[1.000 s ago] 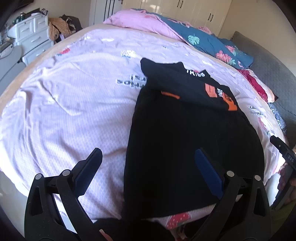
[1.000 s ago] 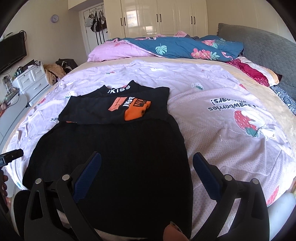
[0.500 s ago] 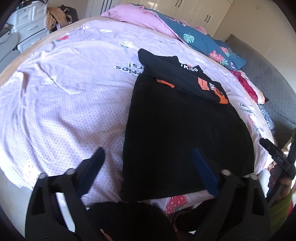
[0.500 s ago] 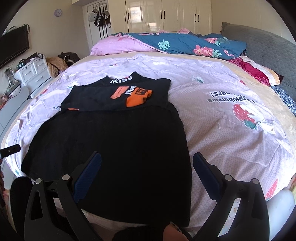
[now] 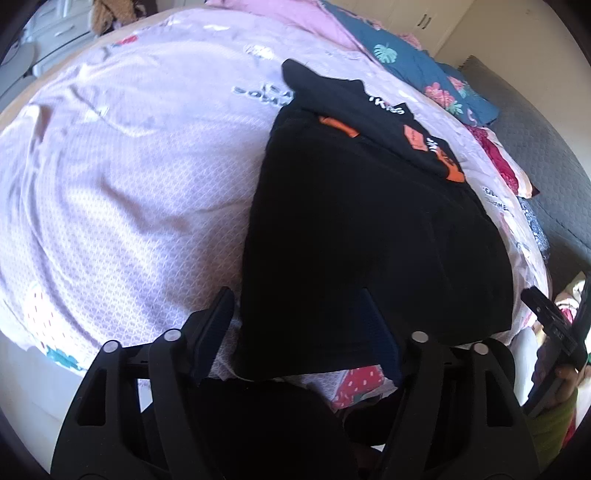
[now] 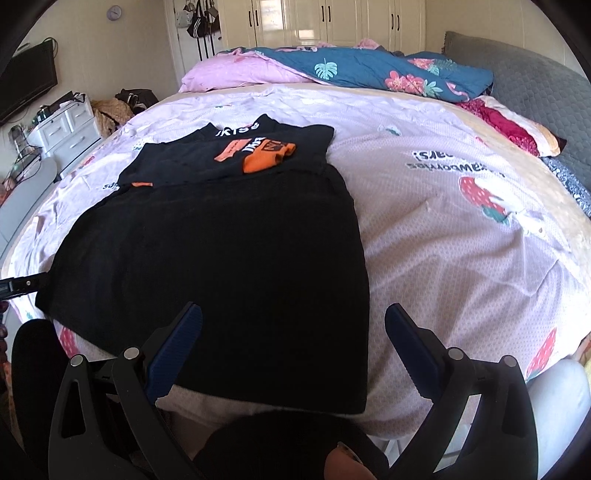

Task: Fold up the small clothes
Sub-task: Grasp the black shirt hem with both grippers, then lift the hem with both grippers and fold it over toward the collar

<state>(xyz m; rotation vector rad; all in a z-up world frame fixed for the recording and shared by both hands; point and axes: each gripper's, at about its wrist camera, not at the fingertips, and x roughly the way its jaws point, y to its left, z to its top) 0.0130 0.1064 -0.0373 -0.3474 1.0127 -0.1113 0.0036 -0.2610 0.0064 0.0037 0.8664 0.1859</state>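
Since the earlier frame both grippers have dropped closer to the bed's near edge, so the black garment (image 6: pixel 221 266) fills more of each view. The left gripper (image 5: pixel 299 325) has narrowed its gap and its jaws are closing, w/ the garment's near left corner between them; pads don't look pressed on the cloth yet.

The black garment lies flat on the bed, spread straight ahead of both grippers. Its near hem sits just in front of the right gripper (image 6: pixel 293 343), whose jaws stand wide apart w/ nothing clamped; the garment's near right corner lies between the two blue pads, and the left pad (image 6: pixel 177 347) overlaps the cloth in view. Can't tell if it touches.

Beyond the garment, farther from the grippers, a folded black top w/ orange patches (image 6: pixel 236 155) rests touching or overlapping its far edge. Both lie on a pale lilac bedsheet (image 6: pixel 461 229) w/ strawberry prints and lettering.

At the far end of the bed: a pink and teal floral duvet (image 6: pixel 351 70), bunched. To the right gripper's right, a grey headboard (image 6: pixel 535 96) and a red pillow (image 6: pixel 506 125). To its left, white drawers (image 6: pixel 62 125) and a TV (image 6: pixel 26 77) on the wall; white wardrobes (image 6: pixel 332 22) at the back. In the left wrist view the right gripper's body and a hand (image 5: pixel 557 373) show at the right edge.
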